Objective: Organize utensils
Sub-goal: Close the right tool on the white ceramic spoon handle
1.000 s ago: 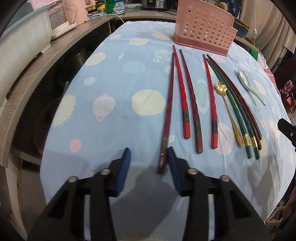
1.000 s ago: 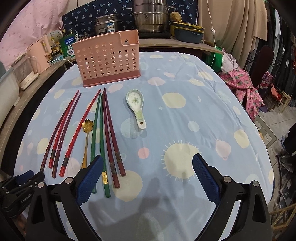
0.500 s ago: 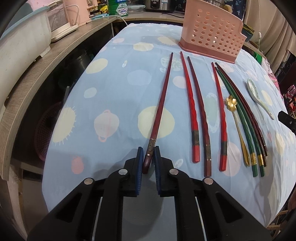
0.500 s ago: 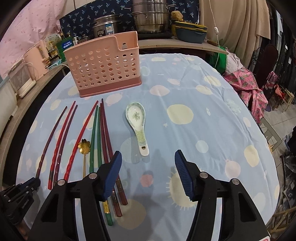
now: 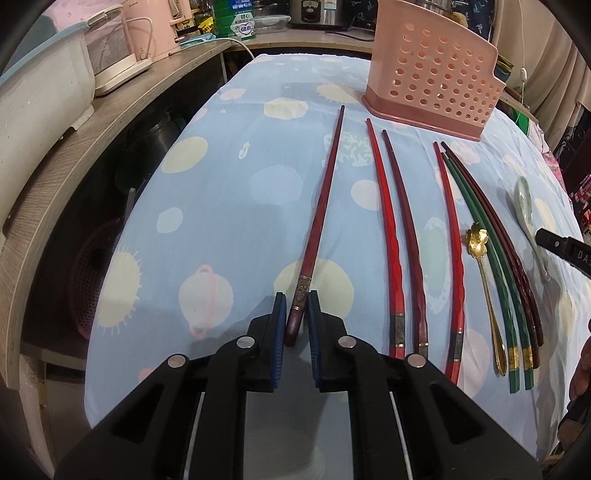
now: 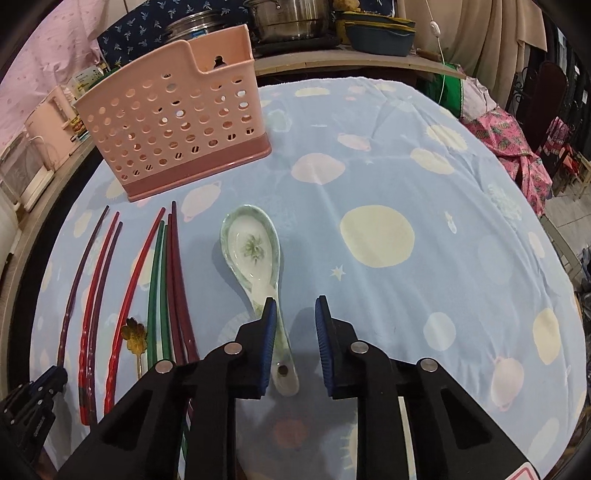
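Note:
My left gripper (image 5: 296,314) is shut on the thick end of a dark red chopstick (image 5: 320,201) that points toward the pink perforated utensil basket (image 5: 432,70). Several red, maroon and green chopsticks (image 5: 391,236) and a gold flower spoon (image 5: 480,258) lie in a row to its right. My right gripper (image 6: 294,325) is open, its jaws astride the handle of the white ceramic spoon (image 6: 255,258), whose handle lies against the left finger. The basket (image 6: 173,125) stands upright behind it.
The table has a blue spotted cloth (image 6: 388,206). A wooden counter (image 5: 74,147) with appliances runs along the left. Pots and containers (image 6: 295,22) stand behind the table. The cloth drops off at the near edge and the right side.
My left gripper closed on the leftmost chopstick and swung it away from the others. My right gripper moved forward over the ceramic spoon's handle and narrowed its jaws.

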`<state>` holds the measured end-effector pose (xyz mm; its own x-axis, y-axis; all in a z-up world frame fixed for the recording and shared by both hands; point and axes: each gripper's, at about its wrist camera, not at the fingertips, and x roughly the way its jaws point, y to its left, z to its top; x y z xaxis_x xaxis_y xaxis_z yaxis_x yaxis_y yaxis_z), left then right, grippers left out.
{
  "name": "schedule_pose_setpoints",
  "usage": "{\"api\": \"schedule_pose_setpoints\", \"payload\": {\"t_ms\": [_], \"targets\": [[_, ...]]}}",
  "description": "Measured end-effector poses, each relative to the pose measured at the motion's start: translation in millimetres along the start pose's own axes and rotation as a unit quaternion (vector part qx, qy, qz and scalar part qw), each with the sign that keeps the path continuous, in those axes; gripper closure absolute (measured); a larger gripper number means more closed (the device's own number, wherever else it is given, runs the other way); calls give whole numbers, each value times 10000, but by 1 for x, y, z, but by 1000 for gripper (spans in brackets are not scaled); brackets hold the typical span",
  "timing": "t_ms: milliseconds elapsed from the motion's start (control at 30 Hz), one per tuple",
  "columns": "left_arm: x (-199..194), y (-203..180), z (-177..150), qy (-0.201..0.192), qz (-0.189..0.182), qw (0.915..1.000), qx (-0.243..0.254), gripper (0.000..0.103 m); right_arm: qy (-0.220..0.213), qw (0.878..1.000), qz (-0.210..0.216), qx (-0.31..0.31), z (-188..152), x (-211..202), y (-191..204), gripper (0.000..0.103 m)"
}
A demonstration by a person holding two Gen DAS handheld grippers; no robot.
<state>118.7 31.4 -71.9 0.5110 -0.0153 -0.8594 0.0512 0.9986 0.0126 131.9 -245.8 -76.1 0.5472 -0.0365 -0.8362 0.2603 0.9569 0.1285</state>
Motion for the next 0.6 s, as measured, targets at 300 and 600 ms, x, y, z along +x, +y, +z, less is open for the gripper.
{"api": "schedule_pose_setpoints", "payload": {"t_ms": [300, 600], "targets": [[1, -2, 0, -56, 60, 10000, 31, 92, 19, 9996, 252, -84, -5, 2, 7, 85], [0, -2, -1, -63, 64, 10000, 34, 92, 73, 9995, 251, -200, -12, 3, 13, 91]]}}
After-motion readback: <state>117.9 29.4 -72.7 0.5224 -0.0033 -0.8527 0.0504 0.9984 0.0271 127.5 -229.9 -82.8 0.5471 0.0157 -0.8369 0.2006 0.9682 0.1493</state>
